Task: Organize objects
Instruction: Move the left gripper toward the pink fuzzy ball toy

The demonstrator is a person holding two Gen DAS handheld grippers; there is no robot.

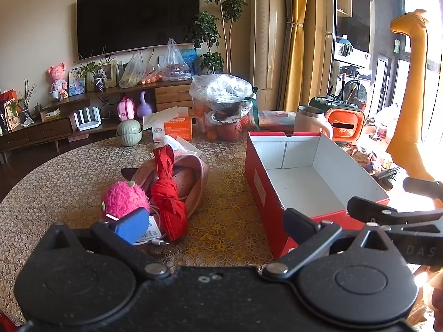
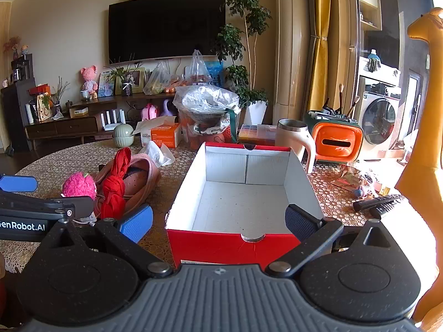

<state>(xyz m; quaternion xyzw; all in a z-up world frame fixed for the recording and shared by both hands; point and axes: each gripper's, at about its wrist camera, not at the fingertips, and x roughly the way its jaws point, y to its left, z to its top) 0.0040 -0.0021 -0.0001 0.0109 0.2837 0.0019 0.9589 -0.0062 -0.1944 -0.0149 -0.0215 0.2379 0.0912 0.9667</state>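
While both hand-held grippers hang with jaws spread wide and empty, a red shoebox (image 2: 243, 193) stands open and bare on the patterned table (image 1: 69, 171). Left of the box lie a pink slipper (image 1: 191, 177), a knotted red cloth (image 1: 169, 193) and a pink plush toy (image 1: 124, 199). The left gripper (image 1: 216, 221) hovers between that heap and the box, the right gripper (image 2: 218, 218) over the box's near wall.

We see strong daylight entering from right, beside giraffe toy (image 1: 409, 88); area there blown out white in both views. Room left of giraffe toy evenly lit, sharp, soft shadows. TV (image 2: 166, 26) dark, faint reflections. Fisheye bends walls, black vignette at corners.
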